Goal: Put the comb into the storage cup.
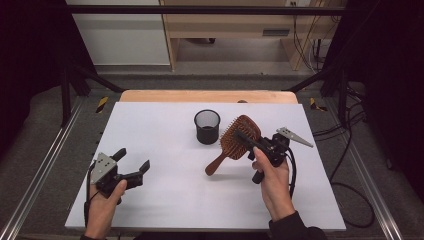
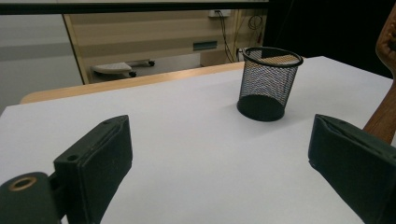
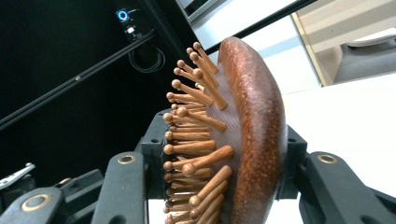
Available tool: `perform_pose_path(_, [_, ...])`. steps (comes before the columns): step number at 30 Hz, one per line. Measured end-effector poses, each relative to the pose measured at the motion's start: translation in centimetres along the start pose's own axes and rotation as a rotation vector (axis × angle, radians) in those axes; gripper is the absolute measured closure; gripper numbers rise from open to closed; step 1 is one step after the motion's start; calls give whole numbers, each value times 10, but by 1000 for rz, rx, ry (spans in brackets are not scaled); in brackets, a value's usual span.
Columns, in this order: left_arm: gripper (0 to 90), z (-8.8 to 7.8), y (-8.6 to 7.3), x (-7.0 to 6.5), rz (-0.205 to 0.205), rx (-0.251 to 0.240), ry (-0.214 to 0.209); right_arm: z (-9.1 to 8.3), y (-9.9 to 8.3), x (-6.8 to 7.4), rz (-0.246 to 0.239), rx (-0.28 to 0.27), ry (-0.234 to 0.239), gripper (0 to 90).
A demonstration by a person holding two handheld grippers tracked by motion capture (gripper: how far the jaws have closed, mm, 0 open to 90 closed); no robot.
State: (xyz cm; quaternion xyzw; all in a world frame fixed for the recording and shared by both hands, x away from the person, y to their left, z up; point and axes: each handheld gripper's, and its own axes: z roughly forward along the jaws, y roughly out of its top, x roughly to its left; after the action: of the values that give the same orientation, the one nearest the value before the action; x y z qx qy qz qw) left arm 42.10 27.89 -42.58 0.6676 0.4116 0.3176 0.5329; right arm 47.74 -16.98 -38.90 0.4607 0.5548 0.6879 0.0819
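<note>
Above, from the high view, the right gripper (image 1: 248, 139) holds the wooden hairbrush (image 1: 235, 141) by its head, off the white table (image 1: 165, 200), beside the mesh cup (image 1: 207, 126). Next, the left gripper (image 2: 219, 158) view shows wide, empty jaws. Lastly, the right gripper view shows both jaws pressing the hairbrush head.

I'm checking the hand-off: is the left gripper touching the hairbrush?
Apart. In the high view the left gripper hangs open over bare table, well away from the hairbrush clamped in the right gripper.
</note>
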Motion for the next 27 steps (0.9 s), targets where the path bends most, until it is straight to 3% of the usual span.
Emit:
perform_pose_path(5, [55,-11,-3,12,-5,-23,15,-2,-2,-4,-7,0,-20,515])
perform_pose_path(10, [56,-14,-7,29,-26,-60,78,-4,0,-6,-8,-14,-26,514])
perform_pose_path(20, [50,-11,-11,28,-16,-36,76,-9,6,-7,-17,-31,-44,513])
perform_pose_path(27, [49,-12,-13,32,-25,-36,83,-3,21,2,-74,-21,-66,513])
